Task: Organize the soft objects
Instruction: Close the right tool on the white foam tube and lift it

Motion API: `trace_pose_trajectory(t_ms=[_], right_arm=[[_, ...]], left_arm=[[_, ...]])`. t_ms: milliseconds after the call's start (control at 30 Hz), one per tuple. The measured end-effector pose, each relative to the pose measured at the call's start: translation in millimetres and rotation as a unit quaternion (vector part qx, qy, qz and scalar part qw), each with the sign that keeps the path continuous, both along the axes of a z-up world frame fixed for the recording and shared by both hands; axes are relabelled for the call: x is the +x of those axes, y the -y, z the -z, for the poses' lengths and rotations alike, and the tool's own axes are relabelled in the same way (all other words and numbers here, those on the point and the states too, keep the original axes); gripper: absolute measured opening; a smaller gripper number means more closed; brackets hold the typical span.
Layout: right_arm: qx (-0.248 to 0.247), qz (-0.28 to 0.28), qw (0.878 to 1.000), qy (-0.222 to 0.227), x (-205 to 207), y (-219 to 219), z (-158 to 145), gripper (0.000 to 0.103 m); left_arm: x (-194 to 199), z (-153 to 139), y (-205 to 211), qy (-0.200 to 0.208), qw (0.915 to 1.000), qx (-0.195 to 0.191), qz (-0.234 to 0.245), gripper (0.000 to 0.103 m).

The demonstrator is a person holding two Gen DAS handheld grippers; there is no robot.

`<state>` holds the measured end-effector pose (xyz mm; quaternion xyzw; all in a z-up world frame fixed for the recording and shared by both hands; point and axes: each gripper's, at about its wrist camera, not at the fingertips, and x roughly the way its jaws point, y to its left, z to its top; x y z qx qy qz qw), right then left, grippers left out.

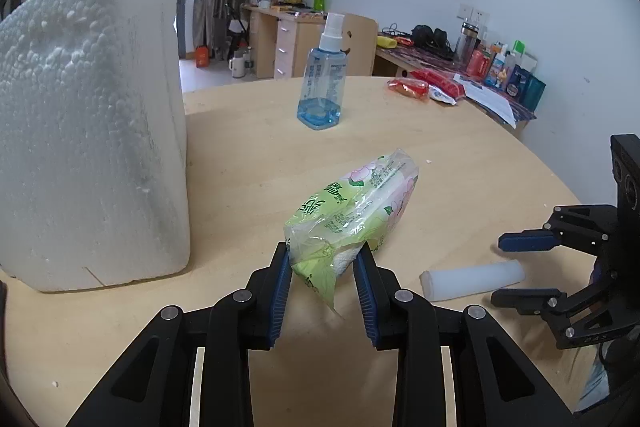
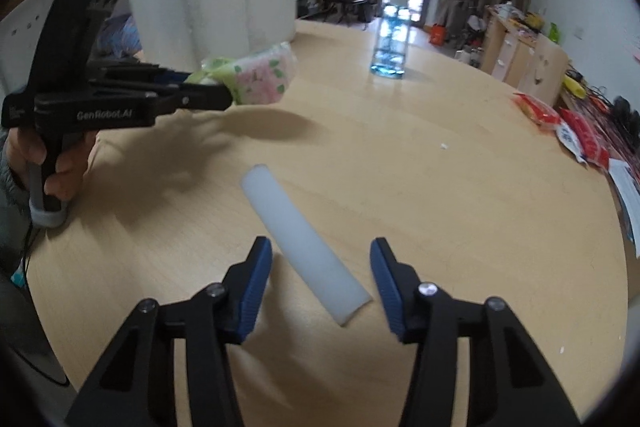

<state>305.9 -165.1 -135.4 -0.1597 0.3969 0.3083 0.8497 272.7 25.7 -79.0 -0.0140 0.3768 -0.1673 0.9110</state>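
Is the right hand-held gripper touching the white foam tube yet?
Apart. In the right wrist view the right hand-held gripper is open, and bare table shows between each blue finger pad and the white foam tube lying between them.

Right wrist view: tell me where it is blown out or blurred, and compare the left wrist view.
Right wrist view: the doorway behind the spray bottle is blown out, the bottle blurred; the left hand-held gripper casts soft shadows on the table. Left wrist view: sharper, tissue pack crisp, window glare mild, edges bowed.
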Motion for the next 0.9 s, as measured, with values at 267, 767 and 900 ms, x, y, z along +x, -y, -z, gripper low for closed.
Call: trace_pose_trajectory(t_ms=[267, 767, 900], right_arm=[[-0.024, -0.053, 0.998, -0.012, 5.4, -9.1, 5.6, 0.056], [-0.038, -0.083, 0.995, -0.029, 1.4, -19.0, 2.3, 0.028], [-0.046, -0.075, 0.996, -0.024, 0.0, -20.0, 2.0, 0.023]], left_arm=[[0.0, 0.3, 0.1, -0.002, 1.0, -0.002, 0.001, 0.033], [-8.6, -8.6, -5.3, 0.02, 0.9997, -0.013, 0.0, 0.033], [-11.7, -12.5, -8.1, 0.029, 0.9995, -0.015, -0.006, 0.033]])
